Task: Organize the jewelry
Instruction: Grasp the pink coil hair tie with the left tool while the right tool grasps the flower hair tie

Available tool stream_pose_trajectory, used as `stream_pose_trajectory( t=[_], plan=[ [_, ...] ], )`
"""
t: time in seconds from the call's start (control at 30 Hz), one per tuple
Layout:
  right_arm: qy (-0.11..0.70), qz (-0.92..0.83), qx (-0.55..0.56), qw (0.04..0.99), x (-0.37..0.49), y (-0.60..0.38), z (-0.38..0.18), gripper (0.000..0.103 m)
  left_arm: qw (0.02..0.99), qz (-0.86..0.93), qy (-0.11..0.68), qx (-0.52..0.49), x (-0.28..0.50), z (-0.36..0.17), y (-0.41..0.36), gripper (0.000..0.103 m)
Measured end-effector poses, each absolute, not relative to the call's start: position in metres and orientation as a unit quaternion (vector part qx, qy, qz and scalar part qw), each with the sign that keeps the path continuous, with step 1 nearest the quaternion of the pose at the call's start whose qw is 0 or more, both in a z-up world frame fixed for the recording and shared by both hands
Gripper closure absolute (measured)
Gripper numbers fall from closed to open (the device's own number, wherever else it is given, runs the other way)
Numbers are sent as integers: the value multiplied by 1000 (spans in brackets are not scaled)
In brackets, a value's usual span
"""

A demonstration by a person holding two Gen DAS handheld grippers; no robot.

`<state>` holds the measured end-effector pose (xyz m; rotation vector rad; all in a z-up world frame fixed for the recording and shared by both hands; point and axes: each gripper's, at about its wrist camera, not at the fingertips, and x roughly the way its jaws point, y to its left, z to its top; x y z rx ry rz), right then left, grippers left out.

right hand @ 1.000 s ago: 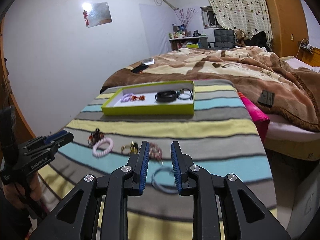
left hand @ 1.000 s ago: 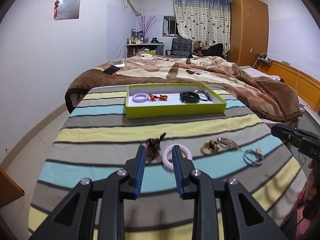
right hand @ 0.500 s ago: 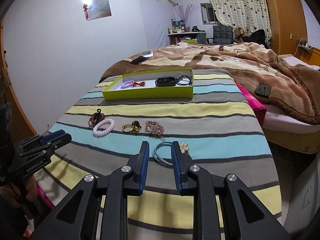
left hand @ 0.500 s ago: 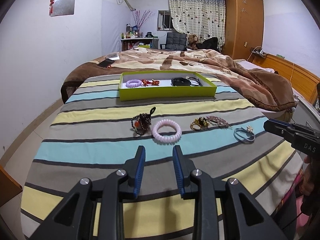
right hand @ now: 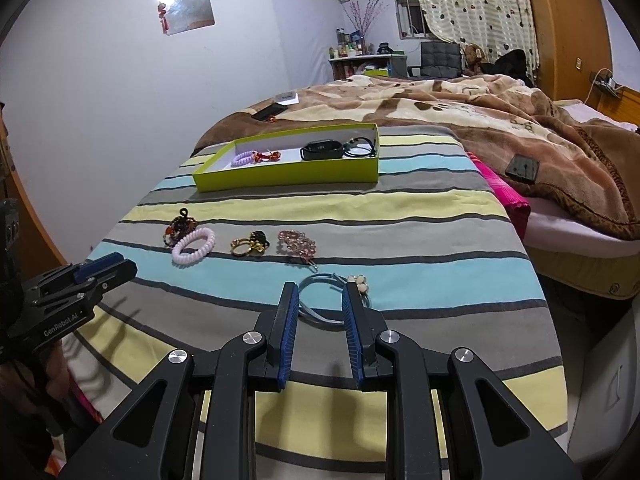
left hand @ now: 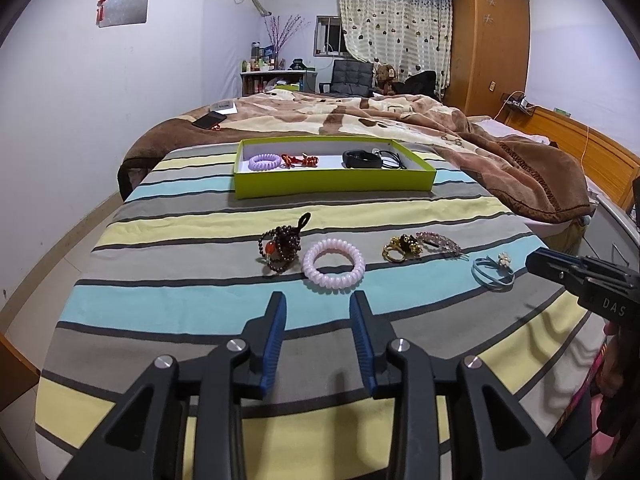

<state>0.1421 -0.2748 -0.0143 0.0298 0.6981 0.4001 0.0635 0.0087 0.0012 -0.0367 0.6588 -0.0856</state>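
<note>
A lime green box [left hand: 334, 184] [right hand: 288, 174] sits at the far side of the striped blanket, holding a purple coil band, a red piece and black bands. Loose in a row nearer me lie a dark bead bracelet [left hand: 280, 246], a pink coil band [left hand: 334, 268] [right hand: 194, 247], a gold ring piece [left hand: 402, 247] [right hand: 249, 245], a pink rhinestone clip [left hand: 440, 242] [right hand: 298, 245] and a blue band with a flower [left hand: 493, 272] [right hand: 324, 294]. My left gripper [left hand: 318, 304] is open and empty, just short of the pink coil band. My right gripper [right hand: 318, 294] is open and empty, with the blue band between its tips.
The striped blanket [left hand: 200, 240] covers a surface that drops off at left and near edges. A brown bedspread [left hand: 400, 120] lies beyond the box, with a phone [left hand: 208, 120] on it. A pink cloth [right hand: 504, 192] and a dark wallet [right hand: 522, 169] lie at right.
Both grippers have pulled back toward me from over the jewelry row and stayed open. In the last half second they edged forward a little.
</note>
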Motion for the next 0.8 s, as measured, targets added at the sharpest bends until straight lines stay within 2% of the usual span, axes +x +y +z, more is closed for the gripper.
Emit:
stream_pose_trajectory(
  t=[0.3, 0.43, 0.8],
  plan=[
    [361, 178, 5, 915, 159, -276, -21, 79, 939, -43, 340, -22, 85, 2, 9, 65],
    [370, 172, 6, 913, 166, -279, -24, 71, 934, -35, 354, -25, 99, -1, 11, 65],
    [401, 168, -8, 901, 185, -274, -33, 70, 908, -32, 414, -51, 132, -15, 10, 65]
  ],
)
